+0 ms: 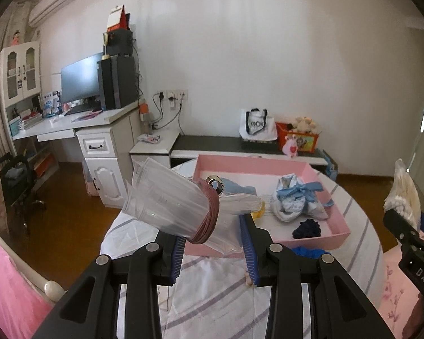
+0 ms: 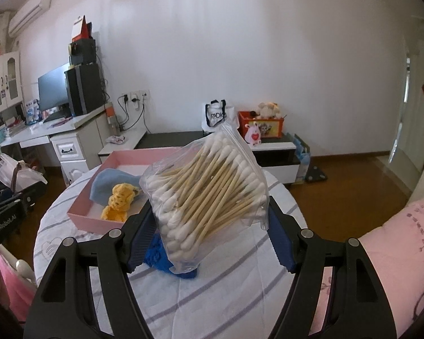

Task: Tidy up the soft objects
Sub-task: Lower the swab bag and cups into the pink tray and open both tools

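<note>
A: Left wrist view: the left gripper (image 1: 214, 251) is clamped, fairly narrow, on a bagged stack of plastic cups (image 1: 169, 200) at 12 o'clock.

B: The right gripper (image 2: 206, 234)?

A: Wider, pinching a bag of cotton swabs (image 2: 206, 189).

B: Progress?

A: The pink tray (image 1: 319, 237) beyond already holds socks and cloths; a blue cloth (image 2: 158, 251) is left outside. Probably midway.

You can read "RADIO" on the white tote bag (image 2: 215, 115), which stands just left of the orange toy box (image 2: 261, 126). The left gripper (image 2: 5, 220) body carries "GenRobot.AI" in the right wrist view. The right gripper (image 1: 410, 251) body shows "DAS", cut off at the frame edge.
</note>
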`<state>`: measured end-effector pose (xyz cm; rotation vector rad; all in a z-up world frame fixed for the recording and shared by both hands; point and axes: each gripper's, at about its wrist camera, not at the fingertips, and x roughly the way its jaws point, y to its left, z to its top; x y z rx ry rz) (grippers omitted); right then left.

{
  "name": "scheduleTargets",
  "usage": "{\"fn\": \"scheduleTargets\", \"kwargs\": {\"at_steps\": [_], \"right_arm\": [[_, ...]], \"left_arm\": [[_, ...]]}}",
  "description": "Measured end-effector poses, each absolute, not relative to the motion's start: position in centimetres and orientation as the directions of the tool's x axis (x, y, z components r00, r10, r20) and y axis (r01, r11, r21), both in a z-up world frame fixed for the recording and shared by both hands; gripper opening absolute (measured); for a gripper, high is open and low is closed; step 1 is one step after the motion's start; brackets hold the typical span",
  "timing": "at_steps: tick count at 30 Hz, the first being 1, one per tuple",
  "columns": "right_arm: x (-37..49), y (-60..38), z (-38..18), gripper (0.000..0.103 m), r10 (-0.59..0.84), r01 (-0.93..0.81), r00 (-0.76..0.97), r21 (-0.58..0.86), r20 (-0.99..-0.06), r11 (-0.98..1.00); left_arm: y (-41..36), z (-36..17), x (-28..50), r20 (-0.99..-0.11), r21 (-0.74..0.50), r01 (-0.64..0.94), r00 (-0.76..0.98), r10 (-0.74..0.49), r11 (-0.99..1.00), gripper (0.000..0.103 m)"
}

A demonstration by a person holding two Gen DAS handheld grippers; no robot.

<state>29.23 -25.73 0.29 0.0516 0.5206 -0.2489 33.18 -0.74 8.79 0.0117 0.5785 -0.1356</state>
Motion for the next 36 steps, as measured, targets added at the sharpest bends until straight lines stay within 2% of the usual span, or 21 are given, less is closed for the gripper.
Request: {"fn": "scheduleTargets", "kwargs": {"at_steps": [18, 24, 29, 36], "right_arm": [[39.0, -25.8, 0.6, 0.069, -0.197, 0.184, 0.832, -0.078, -0.519, 0.980], [43.3, -26.1, -0.8, 0.069, -0.176, 0.153, 0.810, -0.089, -0.560, 0.984], [46.8, -26.4, -2.7, 0.069, -0.174, 0.139, 0.777, -0.104, -0.604, 0.985], [49.9, -25.4, -5.0, 0.069, -0.170, 0.102, 0.740, -0.142, -0.651, 0.985]], "left_arm": [[-3.8, 10.6, 51.8, -0.596, -0.020, 0.193, 0.785, -0.167, 0.981, 0.033], [-5.7, 9.6, 57.9, -0.623, 0.012, 0.189, 0.769, -0.141, 0.982, 0.034], [-6.7, 7.9, 64.1, -0.682, -0.051, 0.219, 0.705, -0.194, 0.974, 0.034], [-6.7, 6.4, 72.3, -0.729, -0.057, 0.194, 0.662, -0.174, 0.979, 0.034]]}}
